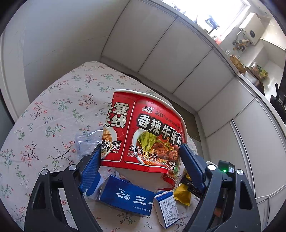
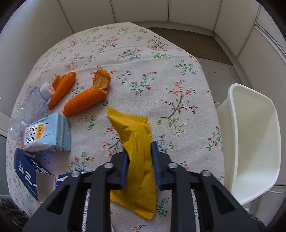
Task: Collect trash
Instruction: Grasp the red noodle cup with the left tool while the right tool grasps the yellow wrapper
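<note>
Two tools (image 1: 140, 155) (image 2: 140, 158), both gripping; bin (image 2: 250, 142) alongside.

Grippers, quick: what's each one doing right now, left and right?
Left gripper: closed on the red noodle bowl, held above the table.
Right gripper: shut on the yellow wrapper.

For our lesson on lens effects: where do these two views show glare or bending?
Left wrist view: the window is blown out white and the wall panels curve. Right wrist view: even light, the tablecloth bulges round, and the yellow wrapper stays sharp.
</note>
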Demonstrator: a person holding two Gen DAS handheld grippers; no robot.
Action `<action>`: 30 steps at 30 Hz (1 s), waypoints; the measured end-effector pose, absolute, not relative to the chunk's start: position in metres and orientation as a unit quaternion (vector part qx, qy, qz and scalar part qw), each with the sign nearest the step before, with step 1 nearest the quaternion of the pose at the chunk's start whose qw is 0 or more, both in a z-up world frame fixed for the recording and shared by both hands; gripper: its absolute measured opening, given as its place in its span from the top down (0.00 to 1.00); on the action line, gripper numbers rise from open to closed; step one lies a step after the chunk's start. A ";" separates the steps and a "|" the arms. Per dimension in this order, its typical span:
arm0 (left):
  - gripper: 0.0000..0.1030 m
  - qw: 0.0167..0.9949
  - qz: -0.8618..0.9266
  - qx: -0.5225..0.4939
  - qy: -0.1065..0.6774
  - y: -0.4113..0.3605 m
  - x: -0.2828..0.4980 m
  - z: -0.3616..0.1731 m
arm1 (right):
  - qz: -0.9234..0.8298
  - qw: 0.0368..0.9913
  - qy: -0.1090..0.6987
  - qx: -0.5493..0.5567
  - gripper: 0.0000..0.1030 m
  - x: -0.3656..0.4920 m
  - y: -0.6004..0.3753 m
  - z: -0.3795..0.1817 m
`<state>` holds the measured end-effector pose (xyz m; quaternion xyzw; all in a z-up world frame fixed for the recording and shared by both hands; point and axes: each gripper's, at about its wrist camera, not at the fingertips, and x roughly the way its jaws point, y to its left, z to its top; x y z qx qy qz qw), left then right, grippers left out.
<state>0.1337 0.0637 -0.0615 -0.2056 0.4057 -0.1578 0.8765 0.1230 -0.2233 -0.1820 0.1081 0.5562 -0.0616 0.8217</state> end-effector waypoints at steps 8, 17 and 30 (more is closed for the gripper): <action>0.21 0.881 -0.152 -0.201 0.401 0.063 0.131 -0.061 | -0.039 0.869 0.480 0.112 0.81 0.118 -0.220 -0.137; 0.21 0.889 -0.147 -0.194 0.388 0.056 0.125 -0.058 | -0.054 0.907 0.403 0.109 0.81 0.112 -0.234 -0.097; 0.21 0.901 -0.155 -0.184 0.360 0.038 0.113 -0.041 | -0.118 0.939 0.311 0.086 0.81 0.087 -0.268 -0.058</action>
